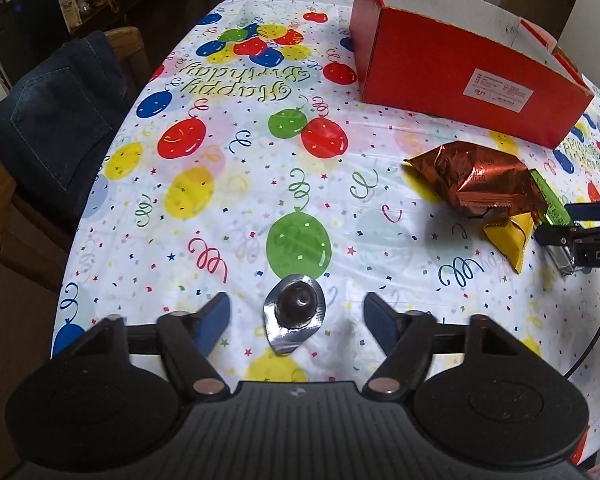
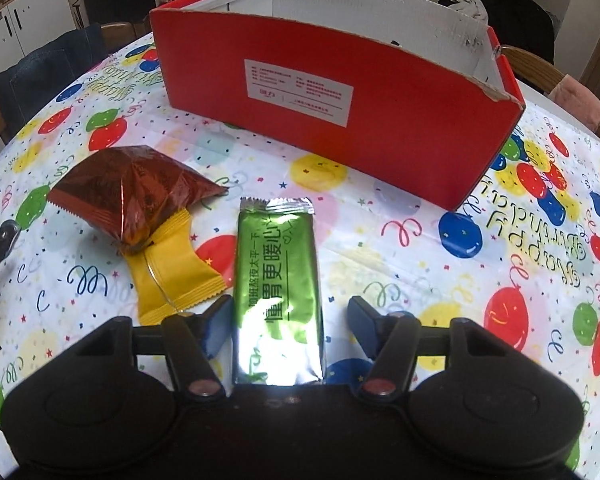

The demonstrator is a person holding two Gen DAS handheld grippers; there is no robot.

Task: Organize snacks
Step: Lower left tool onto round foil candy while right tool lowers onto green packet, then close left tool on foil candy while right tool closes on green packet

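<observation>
A dark chocolate dome in a silver foil cup point(image 1: 296, 310) lies on the balloon tablecloth point(image 1: 240, 208). My left gripper point(image 1: 296, 320) stands open around it, with a gap on each side. A green foil packet point(image 2: 280, 280) lies lengthwise between the fingers of my right gripper point(image 2: 288, 322). Its left pad is close to the packet's edge, while the right pad stands clearly apart, so it is open. A brown foil packet point(image 2: 140, 192) rests on a yellow packet point(image 2: 172, 276) just left of the green one. The red cardboard box point(image 2: 340, 120) stands open-topped behind them.
In the left wrist view the red box point(image 1: 460, 80) is at the far right, with the brown packet point(image 1: 480, 180) and yellow packet point(image 1: 508, 240) in front of it. A chair with a denim garment point(image 1: 60, 120) stands at the table's left edge.
</observation>
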